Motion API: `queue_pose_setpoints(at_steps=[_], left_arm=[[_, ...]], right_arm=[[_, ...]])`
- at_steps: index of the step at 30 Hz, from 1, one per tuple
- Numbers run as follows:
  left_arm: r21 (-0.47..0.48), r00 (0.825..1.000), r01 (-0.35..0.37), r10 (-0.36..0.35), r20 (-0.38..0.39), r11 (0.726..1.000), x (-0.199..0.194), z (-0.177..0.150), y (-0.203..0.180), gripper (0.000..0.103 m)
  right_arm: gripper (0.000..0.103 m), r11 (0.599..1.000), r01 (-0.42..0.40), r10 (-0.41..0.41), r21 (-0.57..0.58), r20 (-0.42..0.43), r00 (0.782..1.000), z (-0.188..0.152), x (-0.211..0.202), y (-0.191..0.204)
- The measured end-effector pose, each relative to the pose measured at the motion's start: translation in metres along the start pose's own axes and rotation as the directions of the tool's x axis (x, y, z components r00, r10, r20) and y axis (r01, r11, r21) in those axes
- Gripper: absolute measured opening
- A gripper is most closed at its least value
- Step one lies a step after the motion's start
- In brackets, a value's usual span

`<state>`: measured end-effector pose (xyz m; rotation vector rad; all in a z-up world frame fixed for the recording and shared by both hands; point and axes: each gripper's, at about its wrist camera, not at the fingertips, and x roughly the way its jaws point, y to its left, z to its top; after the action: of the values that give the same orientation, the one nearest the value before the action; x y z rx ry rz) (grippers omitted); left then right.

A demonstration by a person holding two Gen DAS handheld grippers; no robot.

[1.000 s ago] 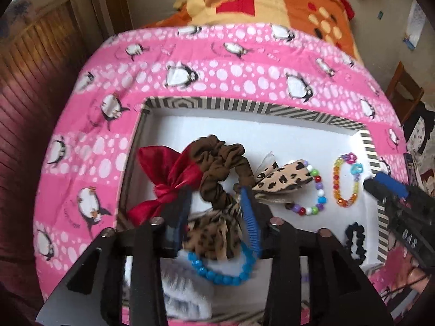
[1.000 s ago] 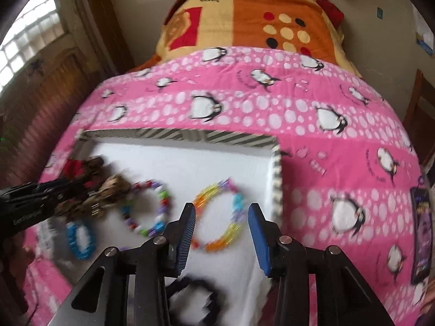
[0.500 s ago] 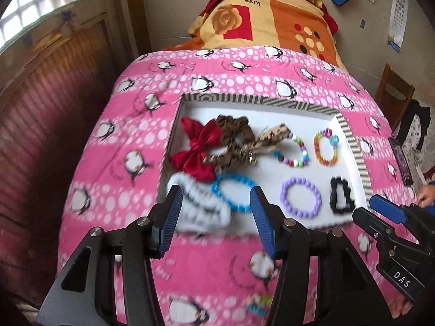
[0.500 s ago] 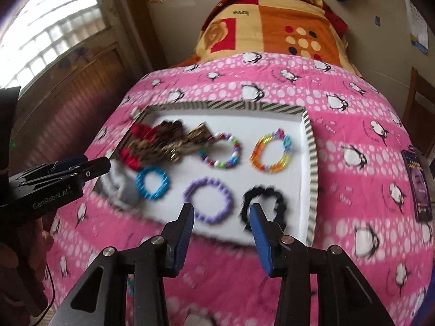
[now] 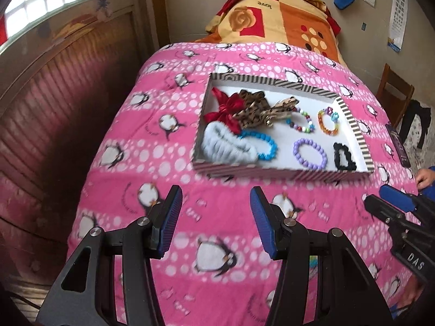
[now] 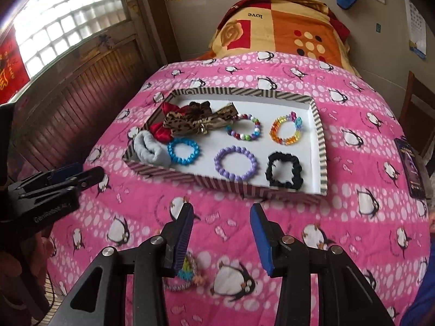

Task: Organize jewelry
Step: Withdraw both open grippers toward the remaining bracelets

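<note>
Pink penguin quilt (image 6: 272, 76) carries the striped tray (image 6: 322, 146); left tool (image 5: 213, 217) and right tool (image 6: 221, 233) gape empty.

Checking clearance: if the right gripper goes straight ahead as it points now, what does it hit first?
Probably the near striped wall of the tray, close to the purple bracelet. The right gripper is open and empty over the pink blanket; depth unclear.

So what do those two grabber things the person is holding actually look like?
Each is a black, angular frame with silver screws, forking into two fingers tipped with ribbed blue pads. The left gripper and right gripper match. White lettering marks their sides: "DAS" on the right one, a blurred word on the left. A blue sleeve shows at the person's right.
</note>
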<state>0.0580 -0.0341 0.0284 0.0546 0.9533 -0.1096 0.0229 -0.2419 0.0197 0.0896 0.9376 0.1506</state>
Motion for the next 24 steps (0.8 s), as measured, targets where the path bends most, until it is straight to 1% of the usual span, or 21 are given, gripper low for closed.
queue_pose_setpoints(at_steps=[3,7,15,22,24], left_arm=[[-0.020,1.000,0.003,-0.003,-0.013,1.000,-0.004,-0.012,0.012,0.052],[-0.026,0.999,0.011,-0.013,-0.043,1.000,-0.003,-0.024,0.017,0.051],[-0.004,0.998,0.026,-0.027,-0.057,1.000,-0.007,-0.038,0.008,0.052],[0.013,0.996,0.036,-0.035,-0.076,0.999,-0.002,-0.043,0.000,0.052],[0.012,0.996,0.040,-0.039,-0.084,0.999,0.000,-0.044,-0.001,0.051]], right_arm=[[0.041,1.000,0.007,-0.007,0.003,-0.009,1.000,-0.011,-0.004,-0.002],[0.041,1.000,0.006,-0.006,0.007,-0.033,0.999,-0.027,-0.005,-0.003],[0.041,1.000,0.005,-0.006,-0.010,-0.065,0.998,-0.044,-0.005,0.002],[0.041,1.000,-0.012,0.009,-0.027,-0.085,0.996,-0.054,-0.002,0.006],[0.041,0.999,-0.029,0.026,-0.030,-0.092,0.995,-0.057,0.000,0.006]])
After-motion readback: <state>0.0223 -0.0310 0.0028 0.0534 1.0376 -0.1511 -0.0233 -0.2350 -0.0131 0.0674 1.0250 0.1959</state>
